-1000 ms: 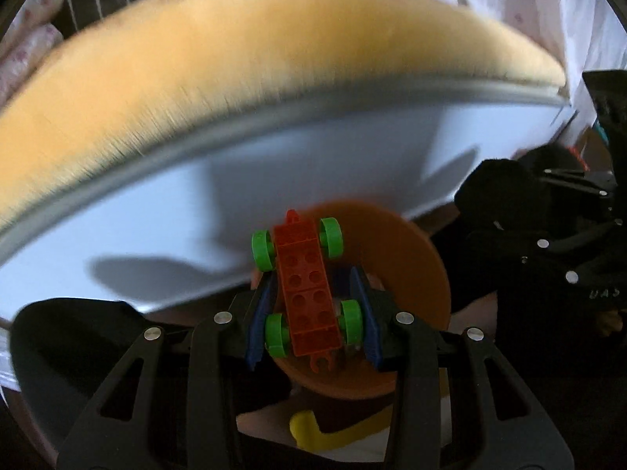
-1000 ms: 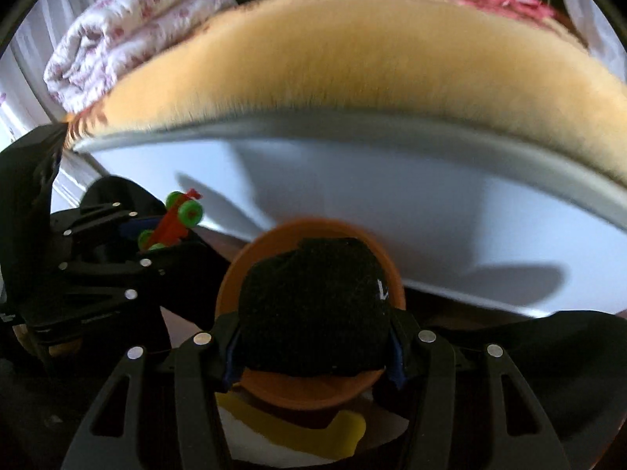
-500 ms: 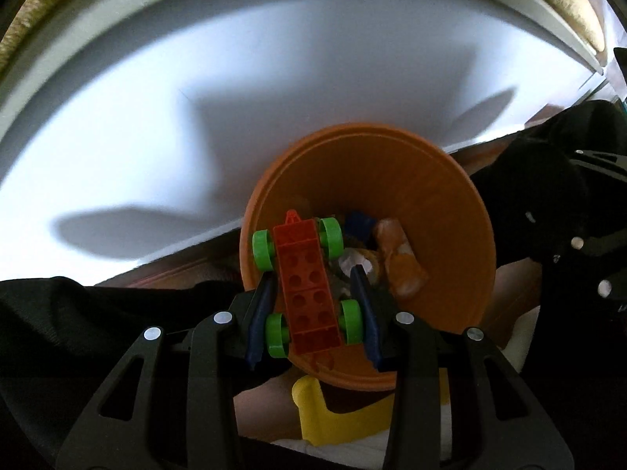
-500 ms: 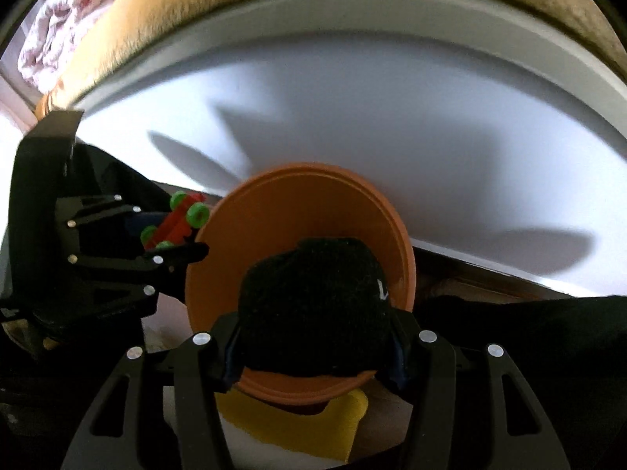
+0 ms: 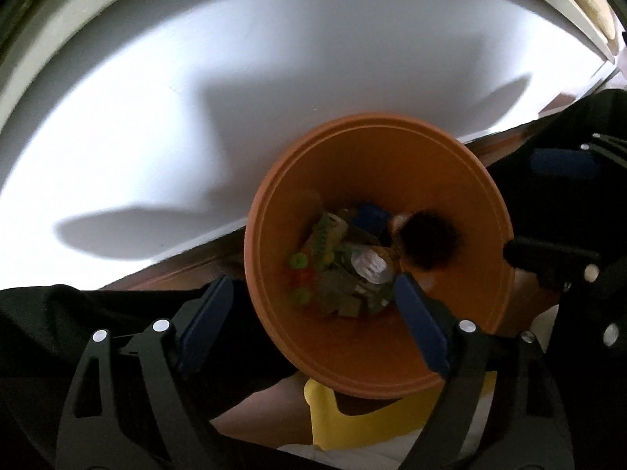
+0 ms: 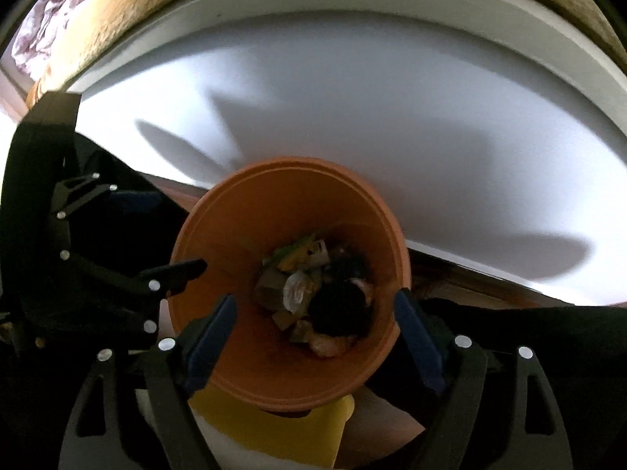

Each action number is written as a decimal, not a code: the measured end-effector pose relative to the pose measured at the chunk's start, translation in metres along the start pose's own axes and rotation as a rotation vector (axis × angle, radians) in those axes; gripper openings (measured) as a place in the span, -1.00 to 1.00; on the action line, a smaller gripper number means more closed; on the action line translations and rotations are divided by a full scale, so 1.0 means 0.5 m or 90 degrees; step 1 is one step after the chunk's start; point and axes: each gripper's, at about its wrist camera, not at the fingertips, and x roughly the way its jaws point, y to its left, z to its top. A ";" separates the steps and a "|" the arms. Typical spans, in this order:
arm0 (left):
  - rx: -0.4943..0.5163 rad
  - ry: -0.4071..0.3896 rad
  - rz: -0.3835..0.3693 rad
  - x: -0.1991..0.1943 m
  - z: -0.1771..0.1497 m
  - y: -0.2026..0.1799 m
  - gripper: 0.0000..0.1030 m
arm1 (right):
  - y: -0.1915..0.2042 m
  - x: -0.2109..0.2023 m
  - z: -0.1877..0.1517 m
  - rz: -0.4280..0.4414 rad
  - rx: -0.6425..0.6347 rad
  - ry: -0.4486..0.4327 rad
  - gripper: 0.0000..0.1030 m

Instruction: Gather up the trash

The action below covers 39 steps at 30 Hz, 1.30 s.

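An orange bin (image 5: 462,203) (image 6: 250,211) stands below both grippers, seen from straight above. Its bottom holds mixed trash: the red toy car with green wheels (image 5: 299,278), a black fuzzy ball (image 5: 429,243) (image 6: 341,307), a clear crumpled piece (image 5: 370,266) (image 6: 296,290) and paper scraps. My left gripper (image 5: 313,297) hangs over the bin's left half, its jaws opening with nothing between them. My right gripper (image 6: 313,313) hangs over the bin as well, its jaws opening and empty. The right gripper's fingers (image 5: 548,256) show at the right of the left wrist view.
A white curved panel (image 5: 196,117) (image 6: 392,117) with a tan furry cover (image 6: 137,4) above it rises behind the bin. A yellow plastic piece (image 5: 352,423) (image 6: 282,427) lies under the bin's near side. Dark cloth (image 5: 58,333) flanks both sides.
Both grippers sank toward the bin and then spread their jaws. The toy car dropped from the left gripper and the black fuzzy ball from the right; both now lie in the bin.
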 end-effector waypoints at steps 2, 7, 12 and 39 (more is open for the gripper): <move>0.000 0.003 0.002 -0.001 0.001 -0.001 0.61 | -0.005 -0.009 -0.001 -0.005 0.007 -0.005 0.56; -0.016 -0.032 -0.004 -0.044 -0.003 0.016 0.61 | -0.005 -0.072 -0.012 -0.041 0.012 -0.049 0.64; -0.051 -0.163 0.000 -0.186 0.003 0.049 0.68 | 0.001 -0.243 -0.004 -0.102 -0.006 -0.220 0.90; -0.269 -0.397 0.194 -0.403 0.294 0.191 0.83 | -0.082 -0.339 0.363 -0.244 0.137 -0.405 0.90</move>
